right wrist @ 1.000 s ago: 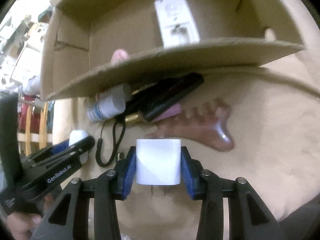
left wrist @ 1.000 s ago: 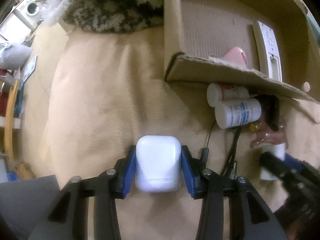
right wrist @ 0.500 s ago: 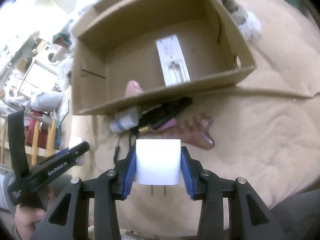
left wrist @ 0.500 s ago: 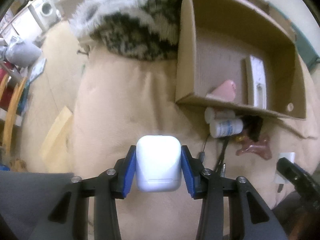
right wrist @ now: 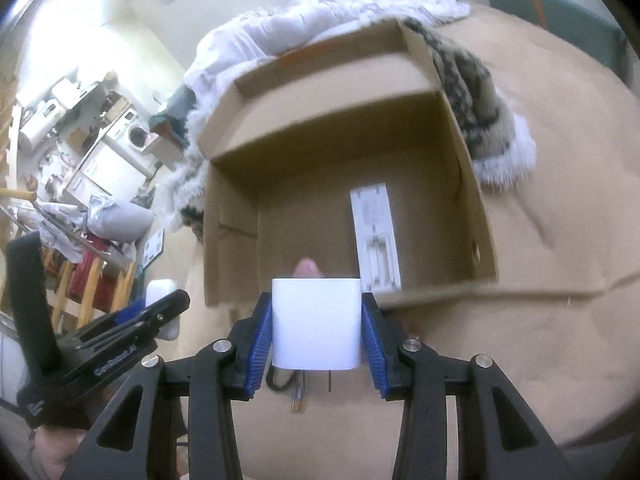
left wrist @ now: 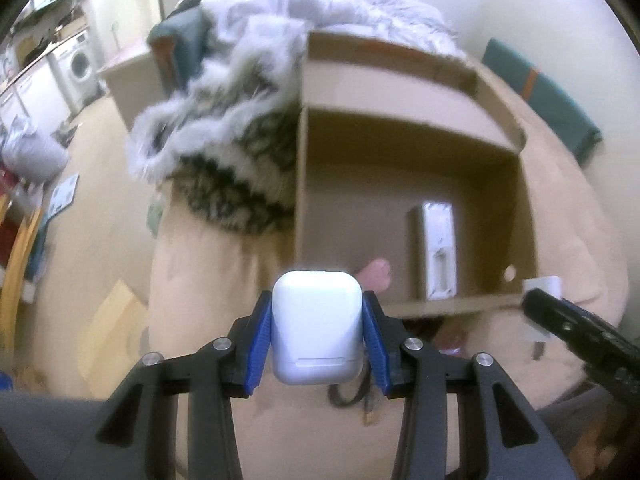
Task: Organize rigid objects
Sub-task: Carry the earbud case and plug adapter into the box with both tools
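Left claw (left wrist: 317, 334) is clenched on one white earbud case (left wrist: 317, 328), seated squarely between its blue pads. Right claw (right wrist: 316, 330) is clenched on one white charger block (right wrist: 316, 324), prongs pointing down below the pads. Ahead of and beyond both claws stands one open cardboard box (right wrist: 466, 168) on a tan blanket (right wrist: 540, 320). Inside the box lie one white remote (right wrist: 376, 236) and one pink item (left wrist: 374, 274), partly hidden behind the held things.

Black tongs (left wrist: 318, 344), blue ribbed pads (left wrist: 258, 344), silver screws (left wrist: 222, 345).
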Motion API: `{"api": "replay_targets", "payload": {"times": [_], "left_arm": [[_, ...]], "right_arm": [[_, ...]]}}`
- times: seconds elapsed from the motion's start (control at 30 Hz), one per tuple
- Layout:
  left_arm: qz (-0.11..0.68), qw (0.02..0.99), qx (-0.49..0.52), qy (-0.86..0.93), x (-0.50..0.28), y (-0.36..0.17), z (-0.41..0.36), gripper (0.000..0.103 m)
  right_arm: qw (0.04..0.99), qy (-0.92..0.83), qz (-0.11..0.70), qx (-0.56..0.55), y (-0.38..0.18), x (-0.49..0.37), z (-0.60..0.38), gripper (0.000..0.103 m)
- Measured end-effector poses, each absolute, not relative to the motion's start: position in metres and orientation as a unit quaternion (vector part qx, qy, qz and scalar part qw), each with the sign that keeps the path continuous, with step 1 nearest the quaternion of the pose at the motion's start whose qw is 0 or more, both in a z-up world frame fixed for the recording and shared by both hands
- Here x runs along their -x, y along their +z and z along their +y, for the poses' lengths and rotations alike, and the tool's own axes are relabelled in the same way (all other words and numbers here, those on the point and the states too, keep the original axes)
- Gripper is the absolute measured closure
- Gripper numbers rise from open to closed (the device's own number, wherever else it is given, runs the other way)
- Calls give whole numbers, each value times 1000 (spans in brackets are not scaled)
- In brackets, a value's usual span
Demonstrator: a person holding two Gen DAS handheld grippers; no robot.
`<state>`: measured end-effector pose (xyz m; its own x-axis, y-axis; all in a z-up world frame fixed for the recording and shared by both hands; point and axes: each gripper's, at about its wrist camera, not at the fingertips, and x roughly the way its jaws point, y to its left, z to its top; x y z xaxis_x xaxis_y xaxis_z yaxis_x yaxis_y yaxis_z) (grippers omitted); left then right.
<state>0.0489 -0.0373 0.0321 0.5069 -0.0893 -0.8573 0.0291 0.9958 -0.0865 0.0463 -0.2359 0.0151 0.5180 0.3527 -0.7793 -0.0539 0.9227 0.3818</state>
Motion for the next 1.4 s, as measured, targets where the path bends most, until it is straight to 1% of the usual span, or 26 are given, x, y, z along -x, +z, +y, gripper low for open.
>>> {"api": "replay_targets", "payload": {"times": [0.17,0.27,0.33,0.47,0.6,0.7,0.87,1.03,1.4], "left_arm": [[473,880,6,-42,-76,49,-55,64],[466,883,-33,-42,-93,47,-67,64],[466,882,-53,-46,-104,40,-74,64],[472,877,-56,-63,-121,23,-82,64],[480,871,-74,-78,-130,-6,-91,64],[497,861,-62,-88,-133,-21,-92,64],[498,858,-69,-105,-134,-37,-96,64],[510,853,-55,-100,-138,-48,-90,64],[507,853,-64,-103,-136,-52,-88,64]], "right_arm": [[873,120,458,-119,22,-75,-236,59],[875,122,453,-117,18,-95,-239,59],[875,124,455,-108,12,-108,-240,59],[866,117,474,-105,-7,-132,-241,59],[858,114,489,-105,-22,-148,-239,59],[848,113,506,-106,-35,-155,-235,59],[832,105,534,-108,-54,-158,-235,59],[818,95,556,-112,-67,-159,-235,59],[803,87,575,-129,-79,-165,-240,59]]}}
